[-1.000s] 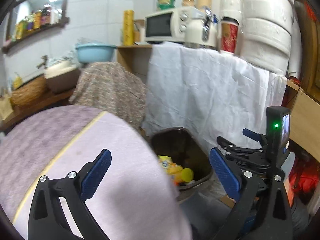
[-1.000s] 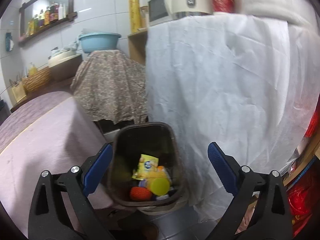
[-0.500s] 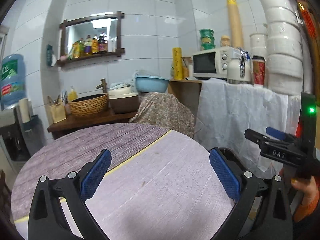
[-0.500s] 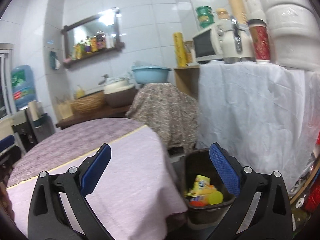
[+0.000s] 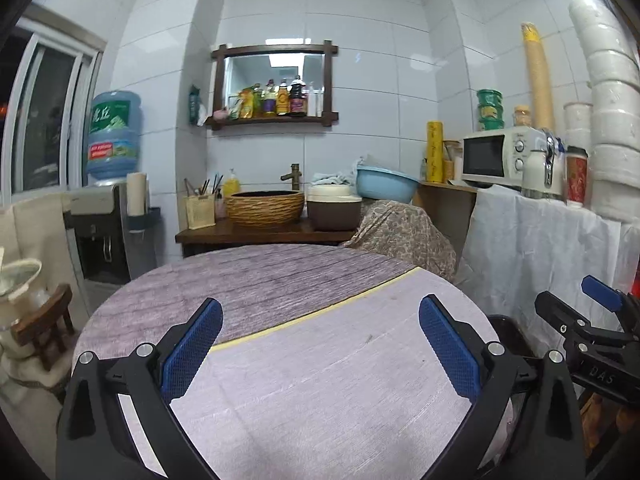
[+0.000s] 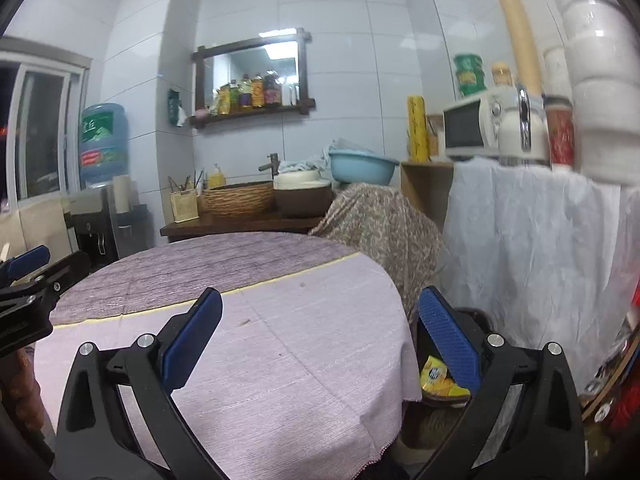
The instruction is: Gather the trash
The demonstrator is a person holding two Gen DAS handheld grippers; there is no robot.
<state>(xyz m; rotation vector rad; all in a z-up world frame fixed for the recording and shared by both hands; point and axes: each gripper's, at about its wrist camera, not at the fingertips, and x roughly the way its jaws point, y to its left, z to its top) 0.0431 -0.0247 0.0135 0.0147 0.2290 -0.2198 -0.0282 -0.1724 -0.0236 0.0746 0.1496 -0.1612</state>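
Observation:
My left gripper is open and empty above the round table with its purple cloth. My right gripper is open and empty at the table's right edge. The dark trash bin stands on the floor just right of the table, mostly hidden behind my right finger. A yellow wrapper lies inside it. In the left wrist view the bin's rim shows past the table edge, with my right gripper beyond it. My left gripper shows at the far left of the right wrist view.
A white-draped counter with a microwave stands at the right. A patterned cloth covers something behind the table. A wooden sink counter with a woven basin is at the back. A water dispenser and small stool stand at the left.
Both grippers rose and swung left from over the trash bin to above the table. The bin has slid to the lower right of both views. Both stay open.

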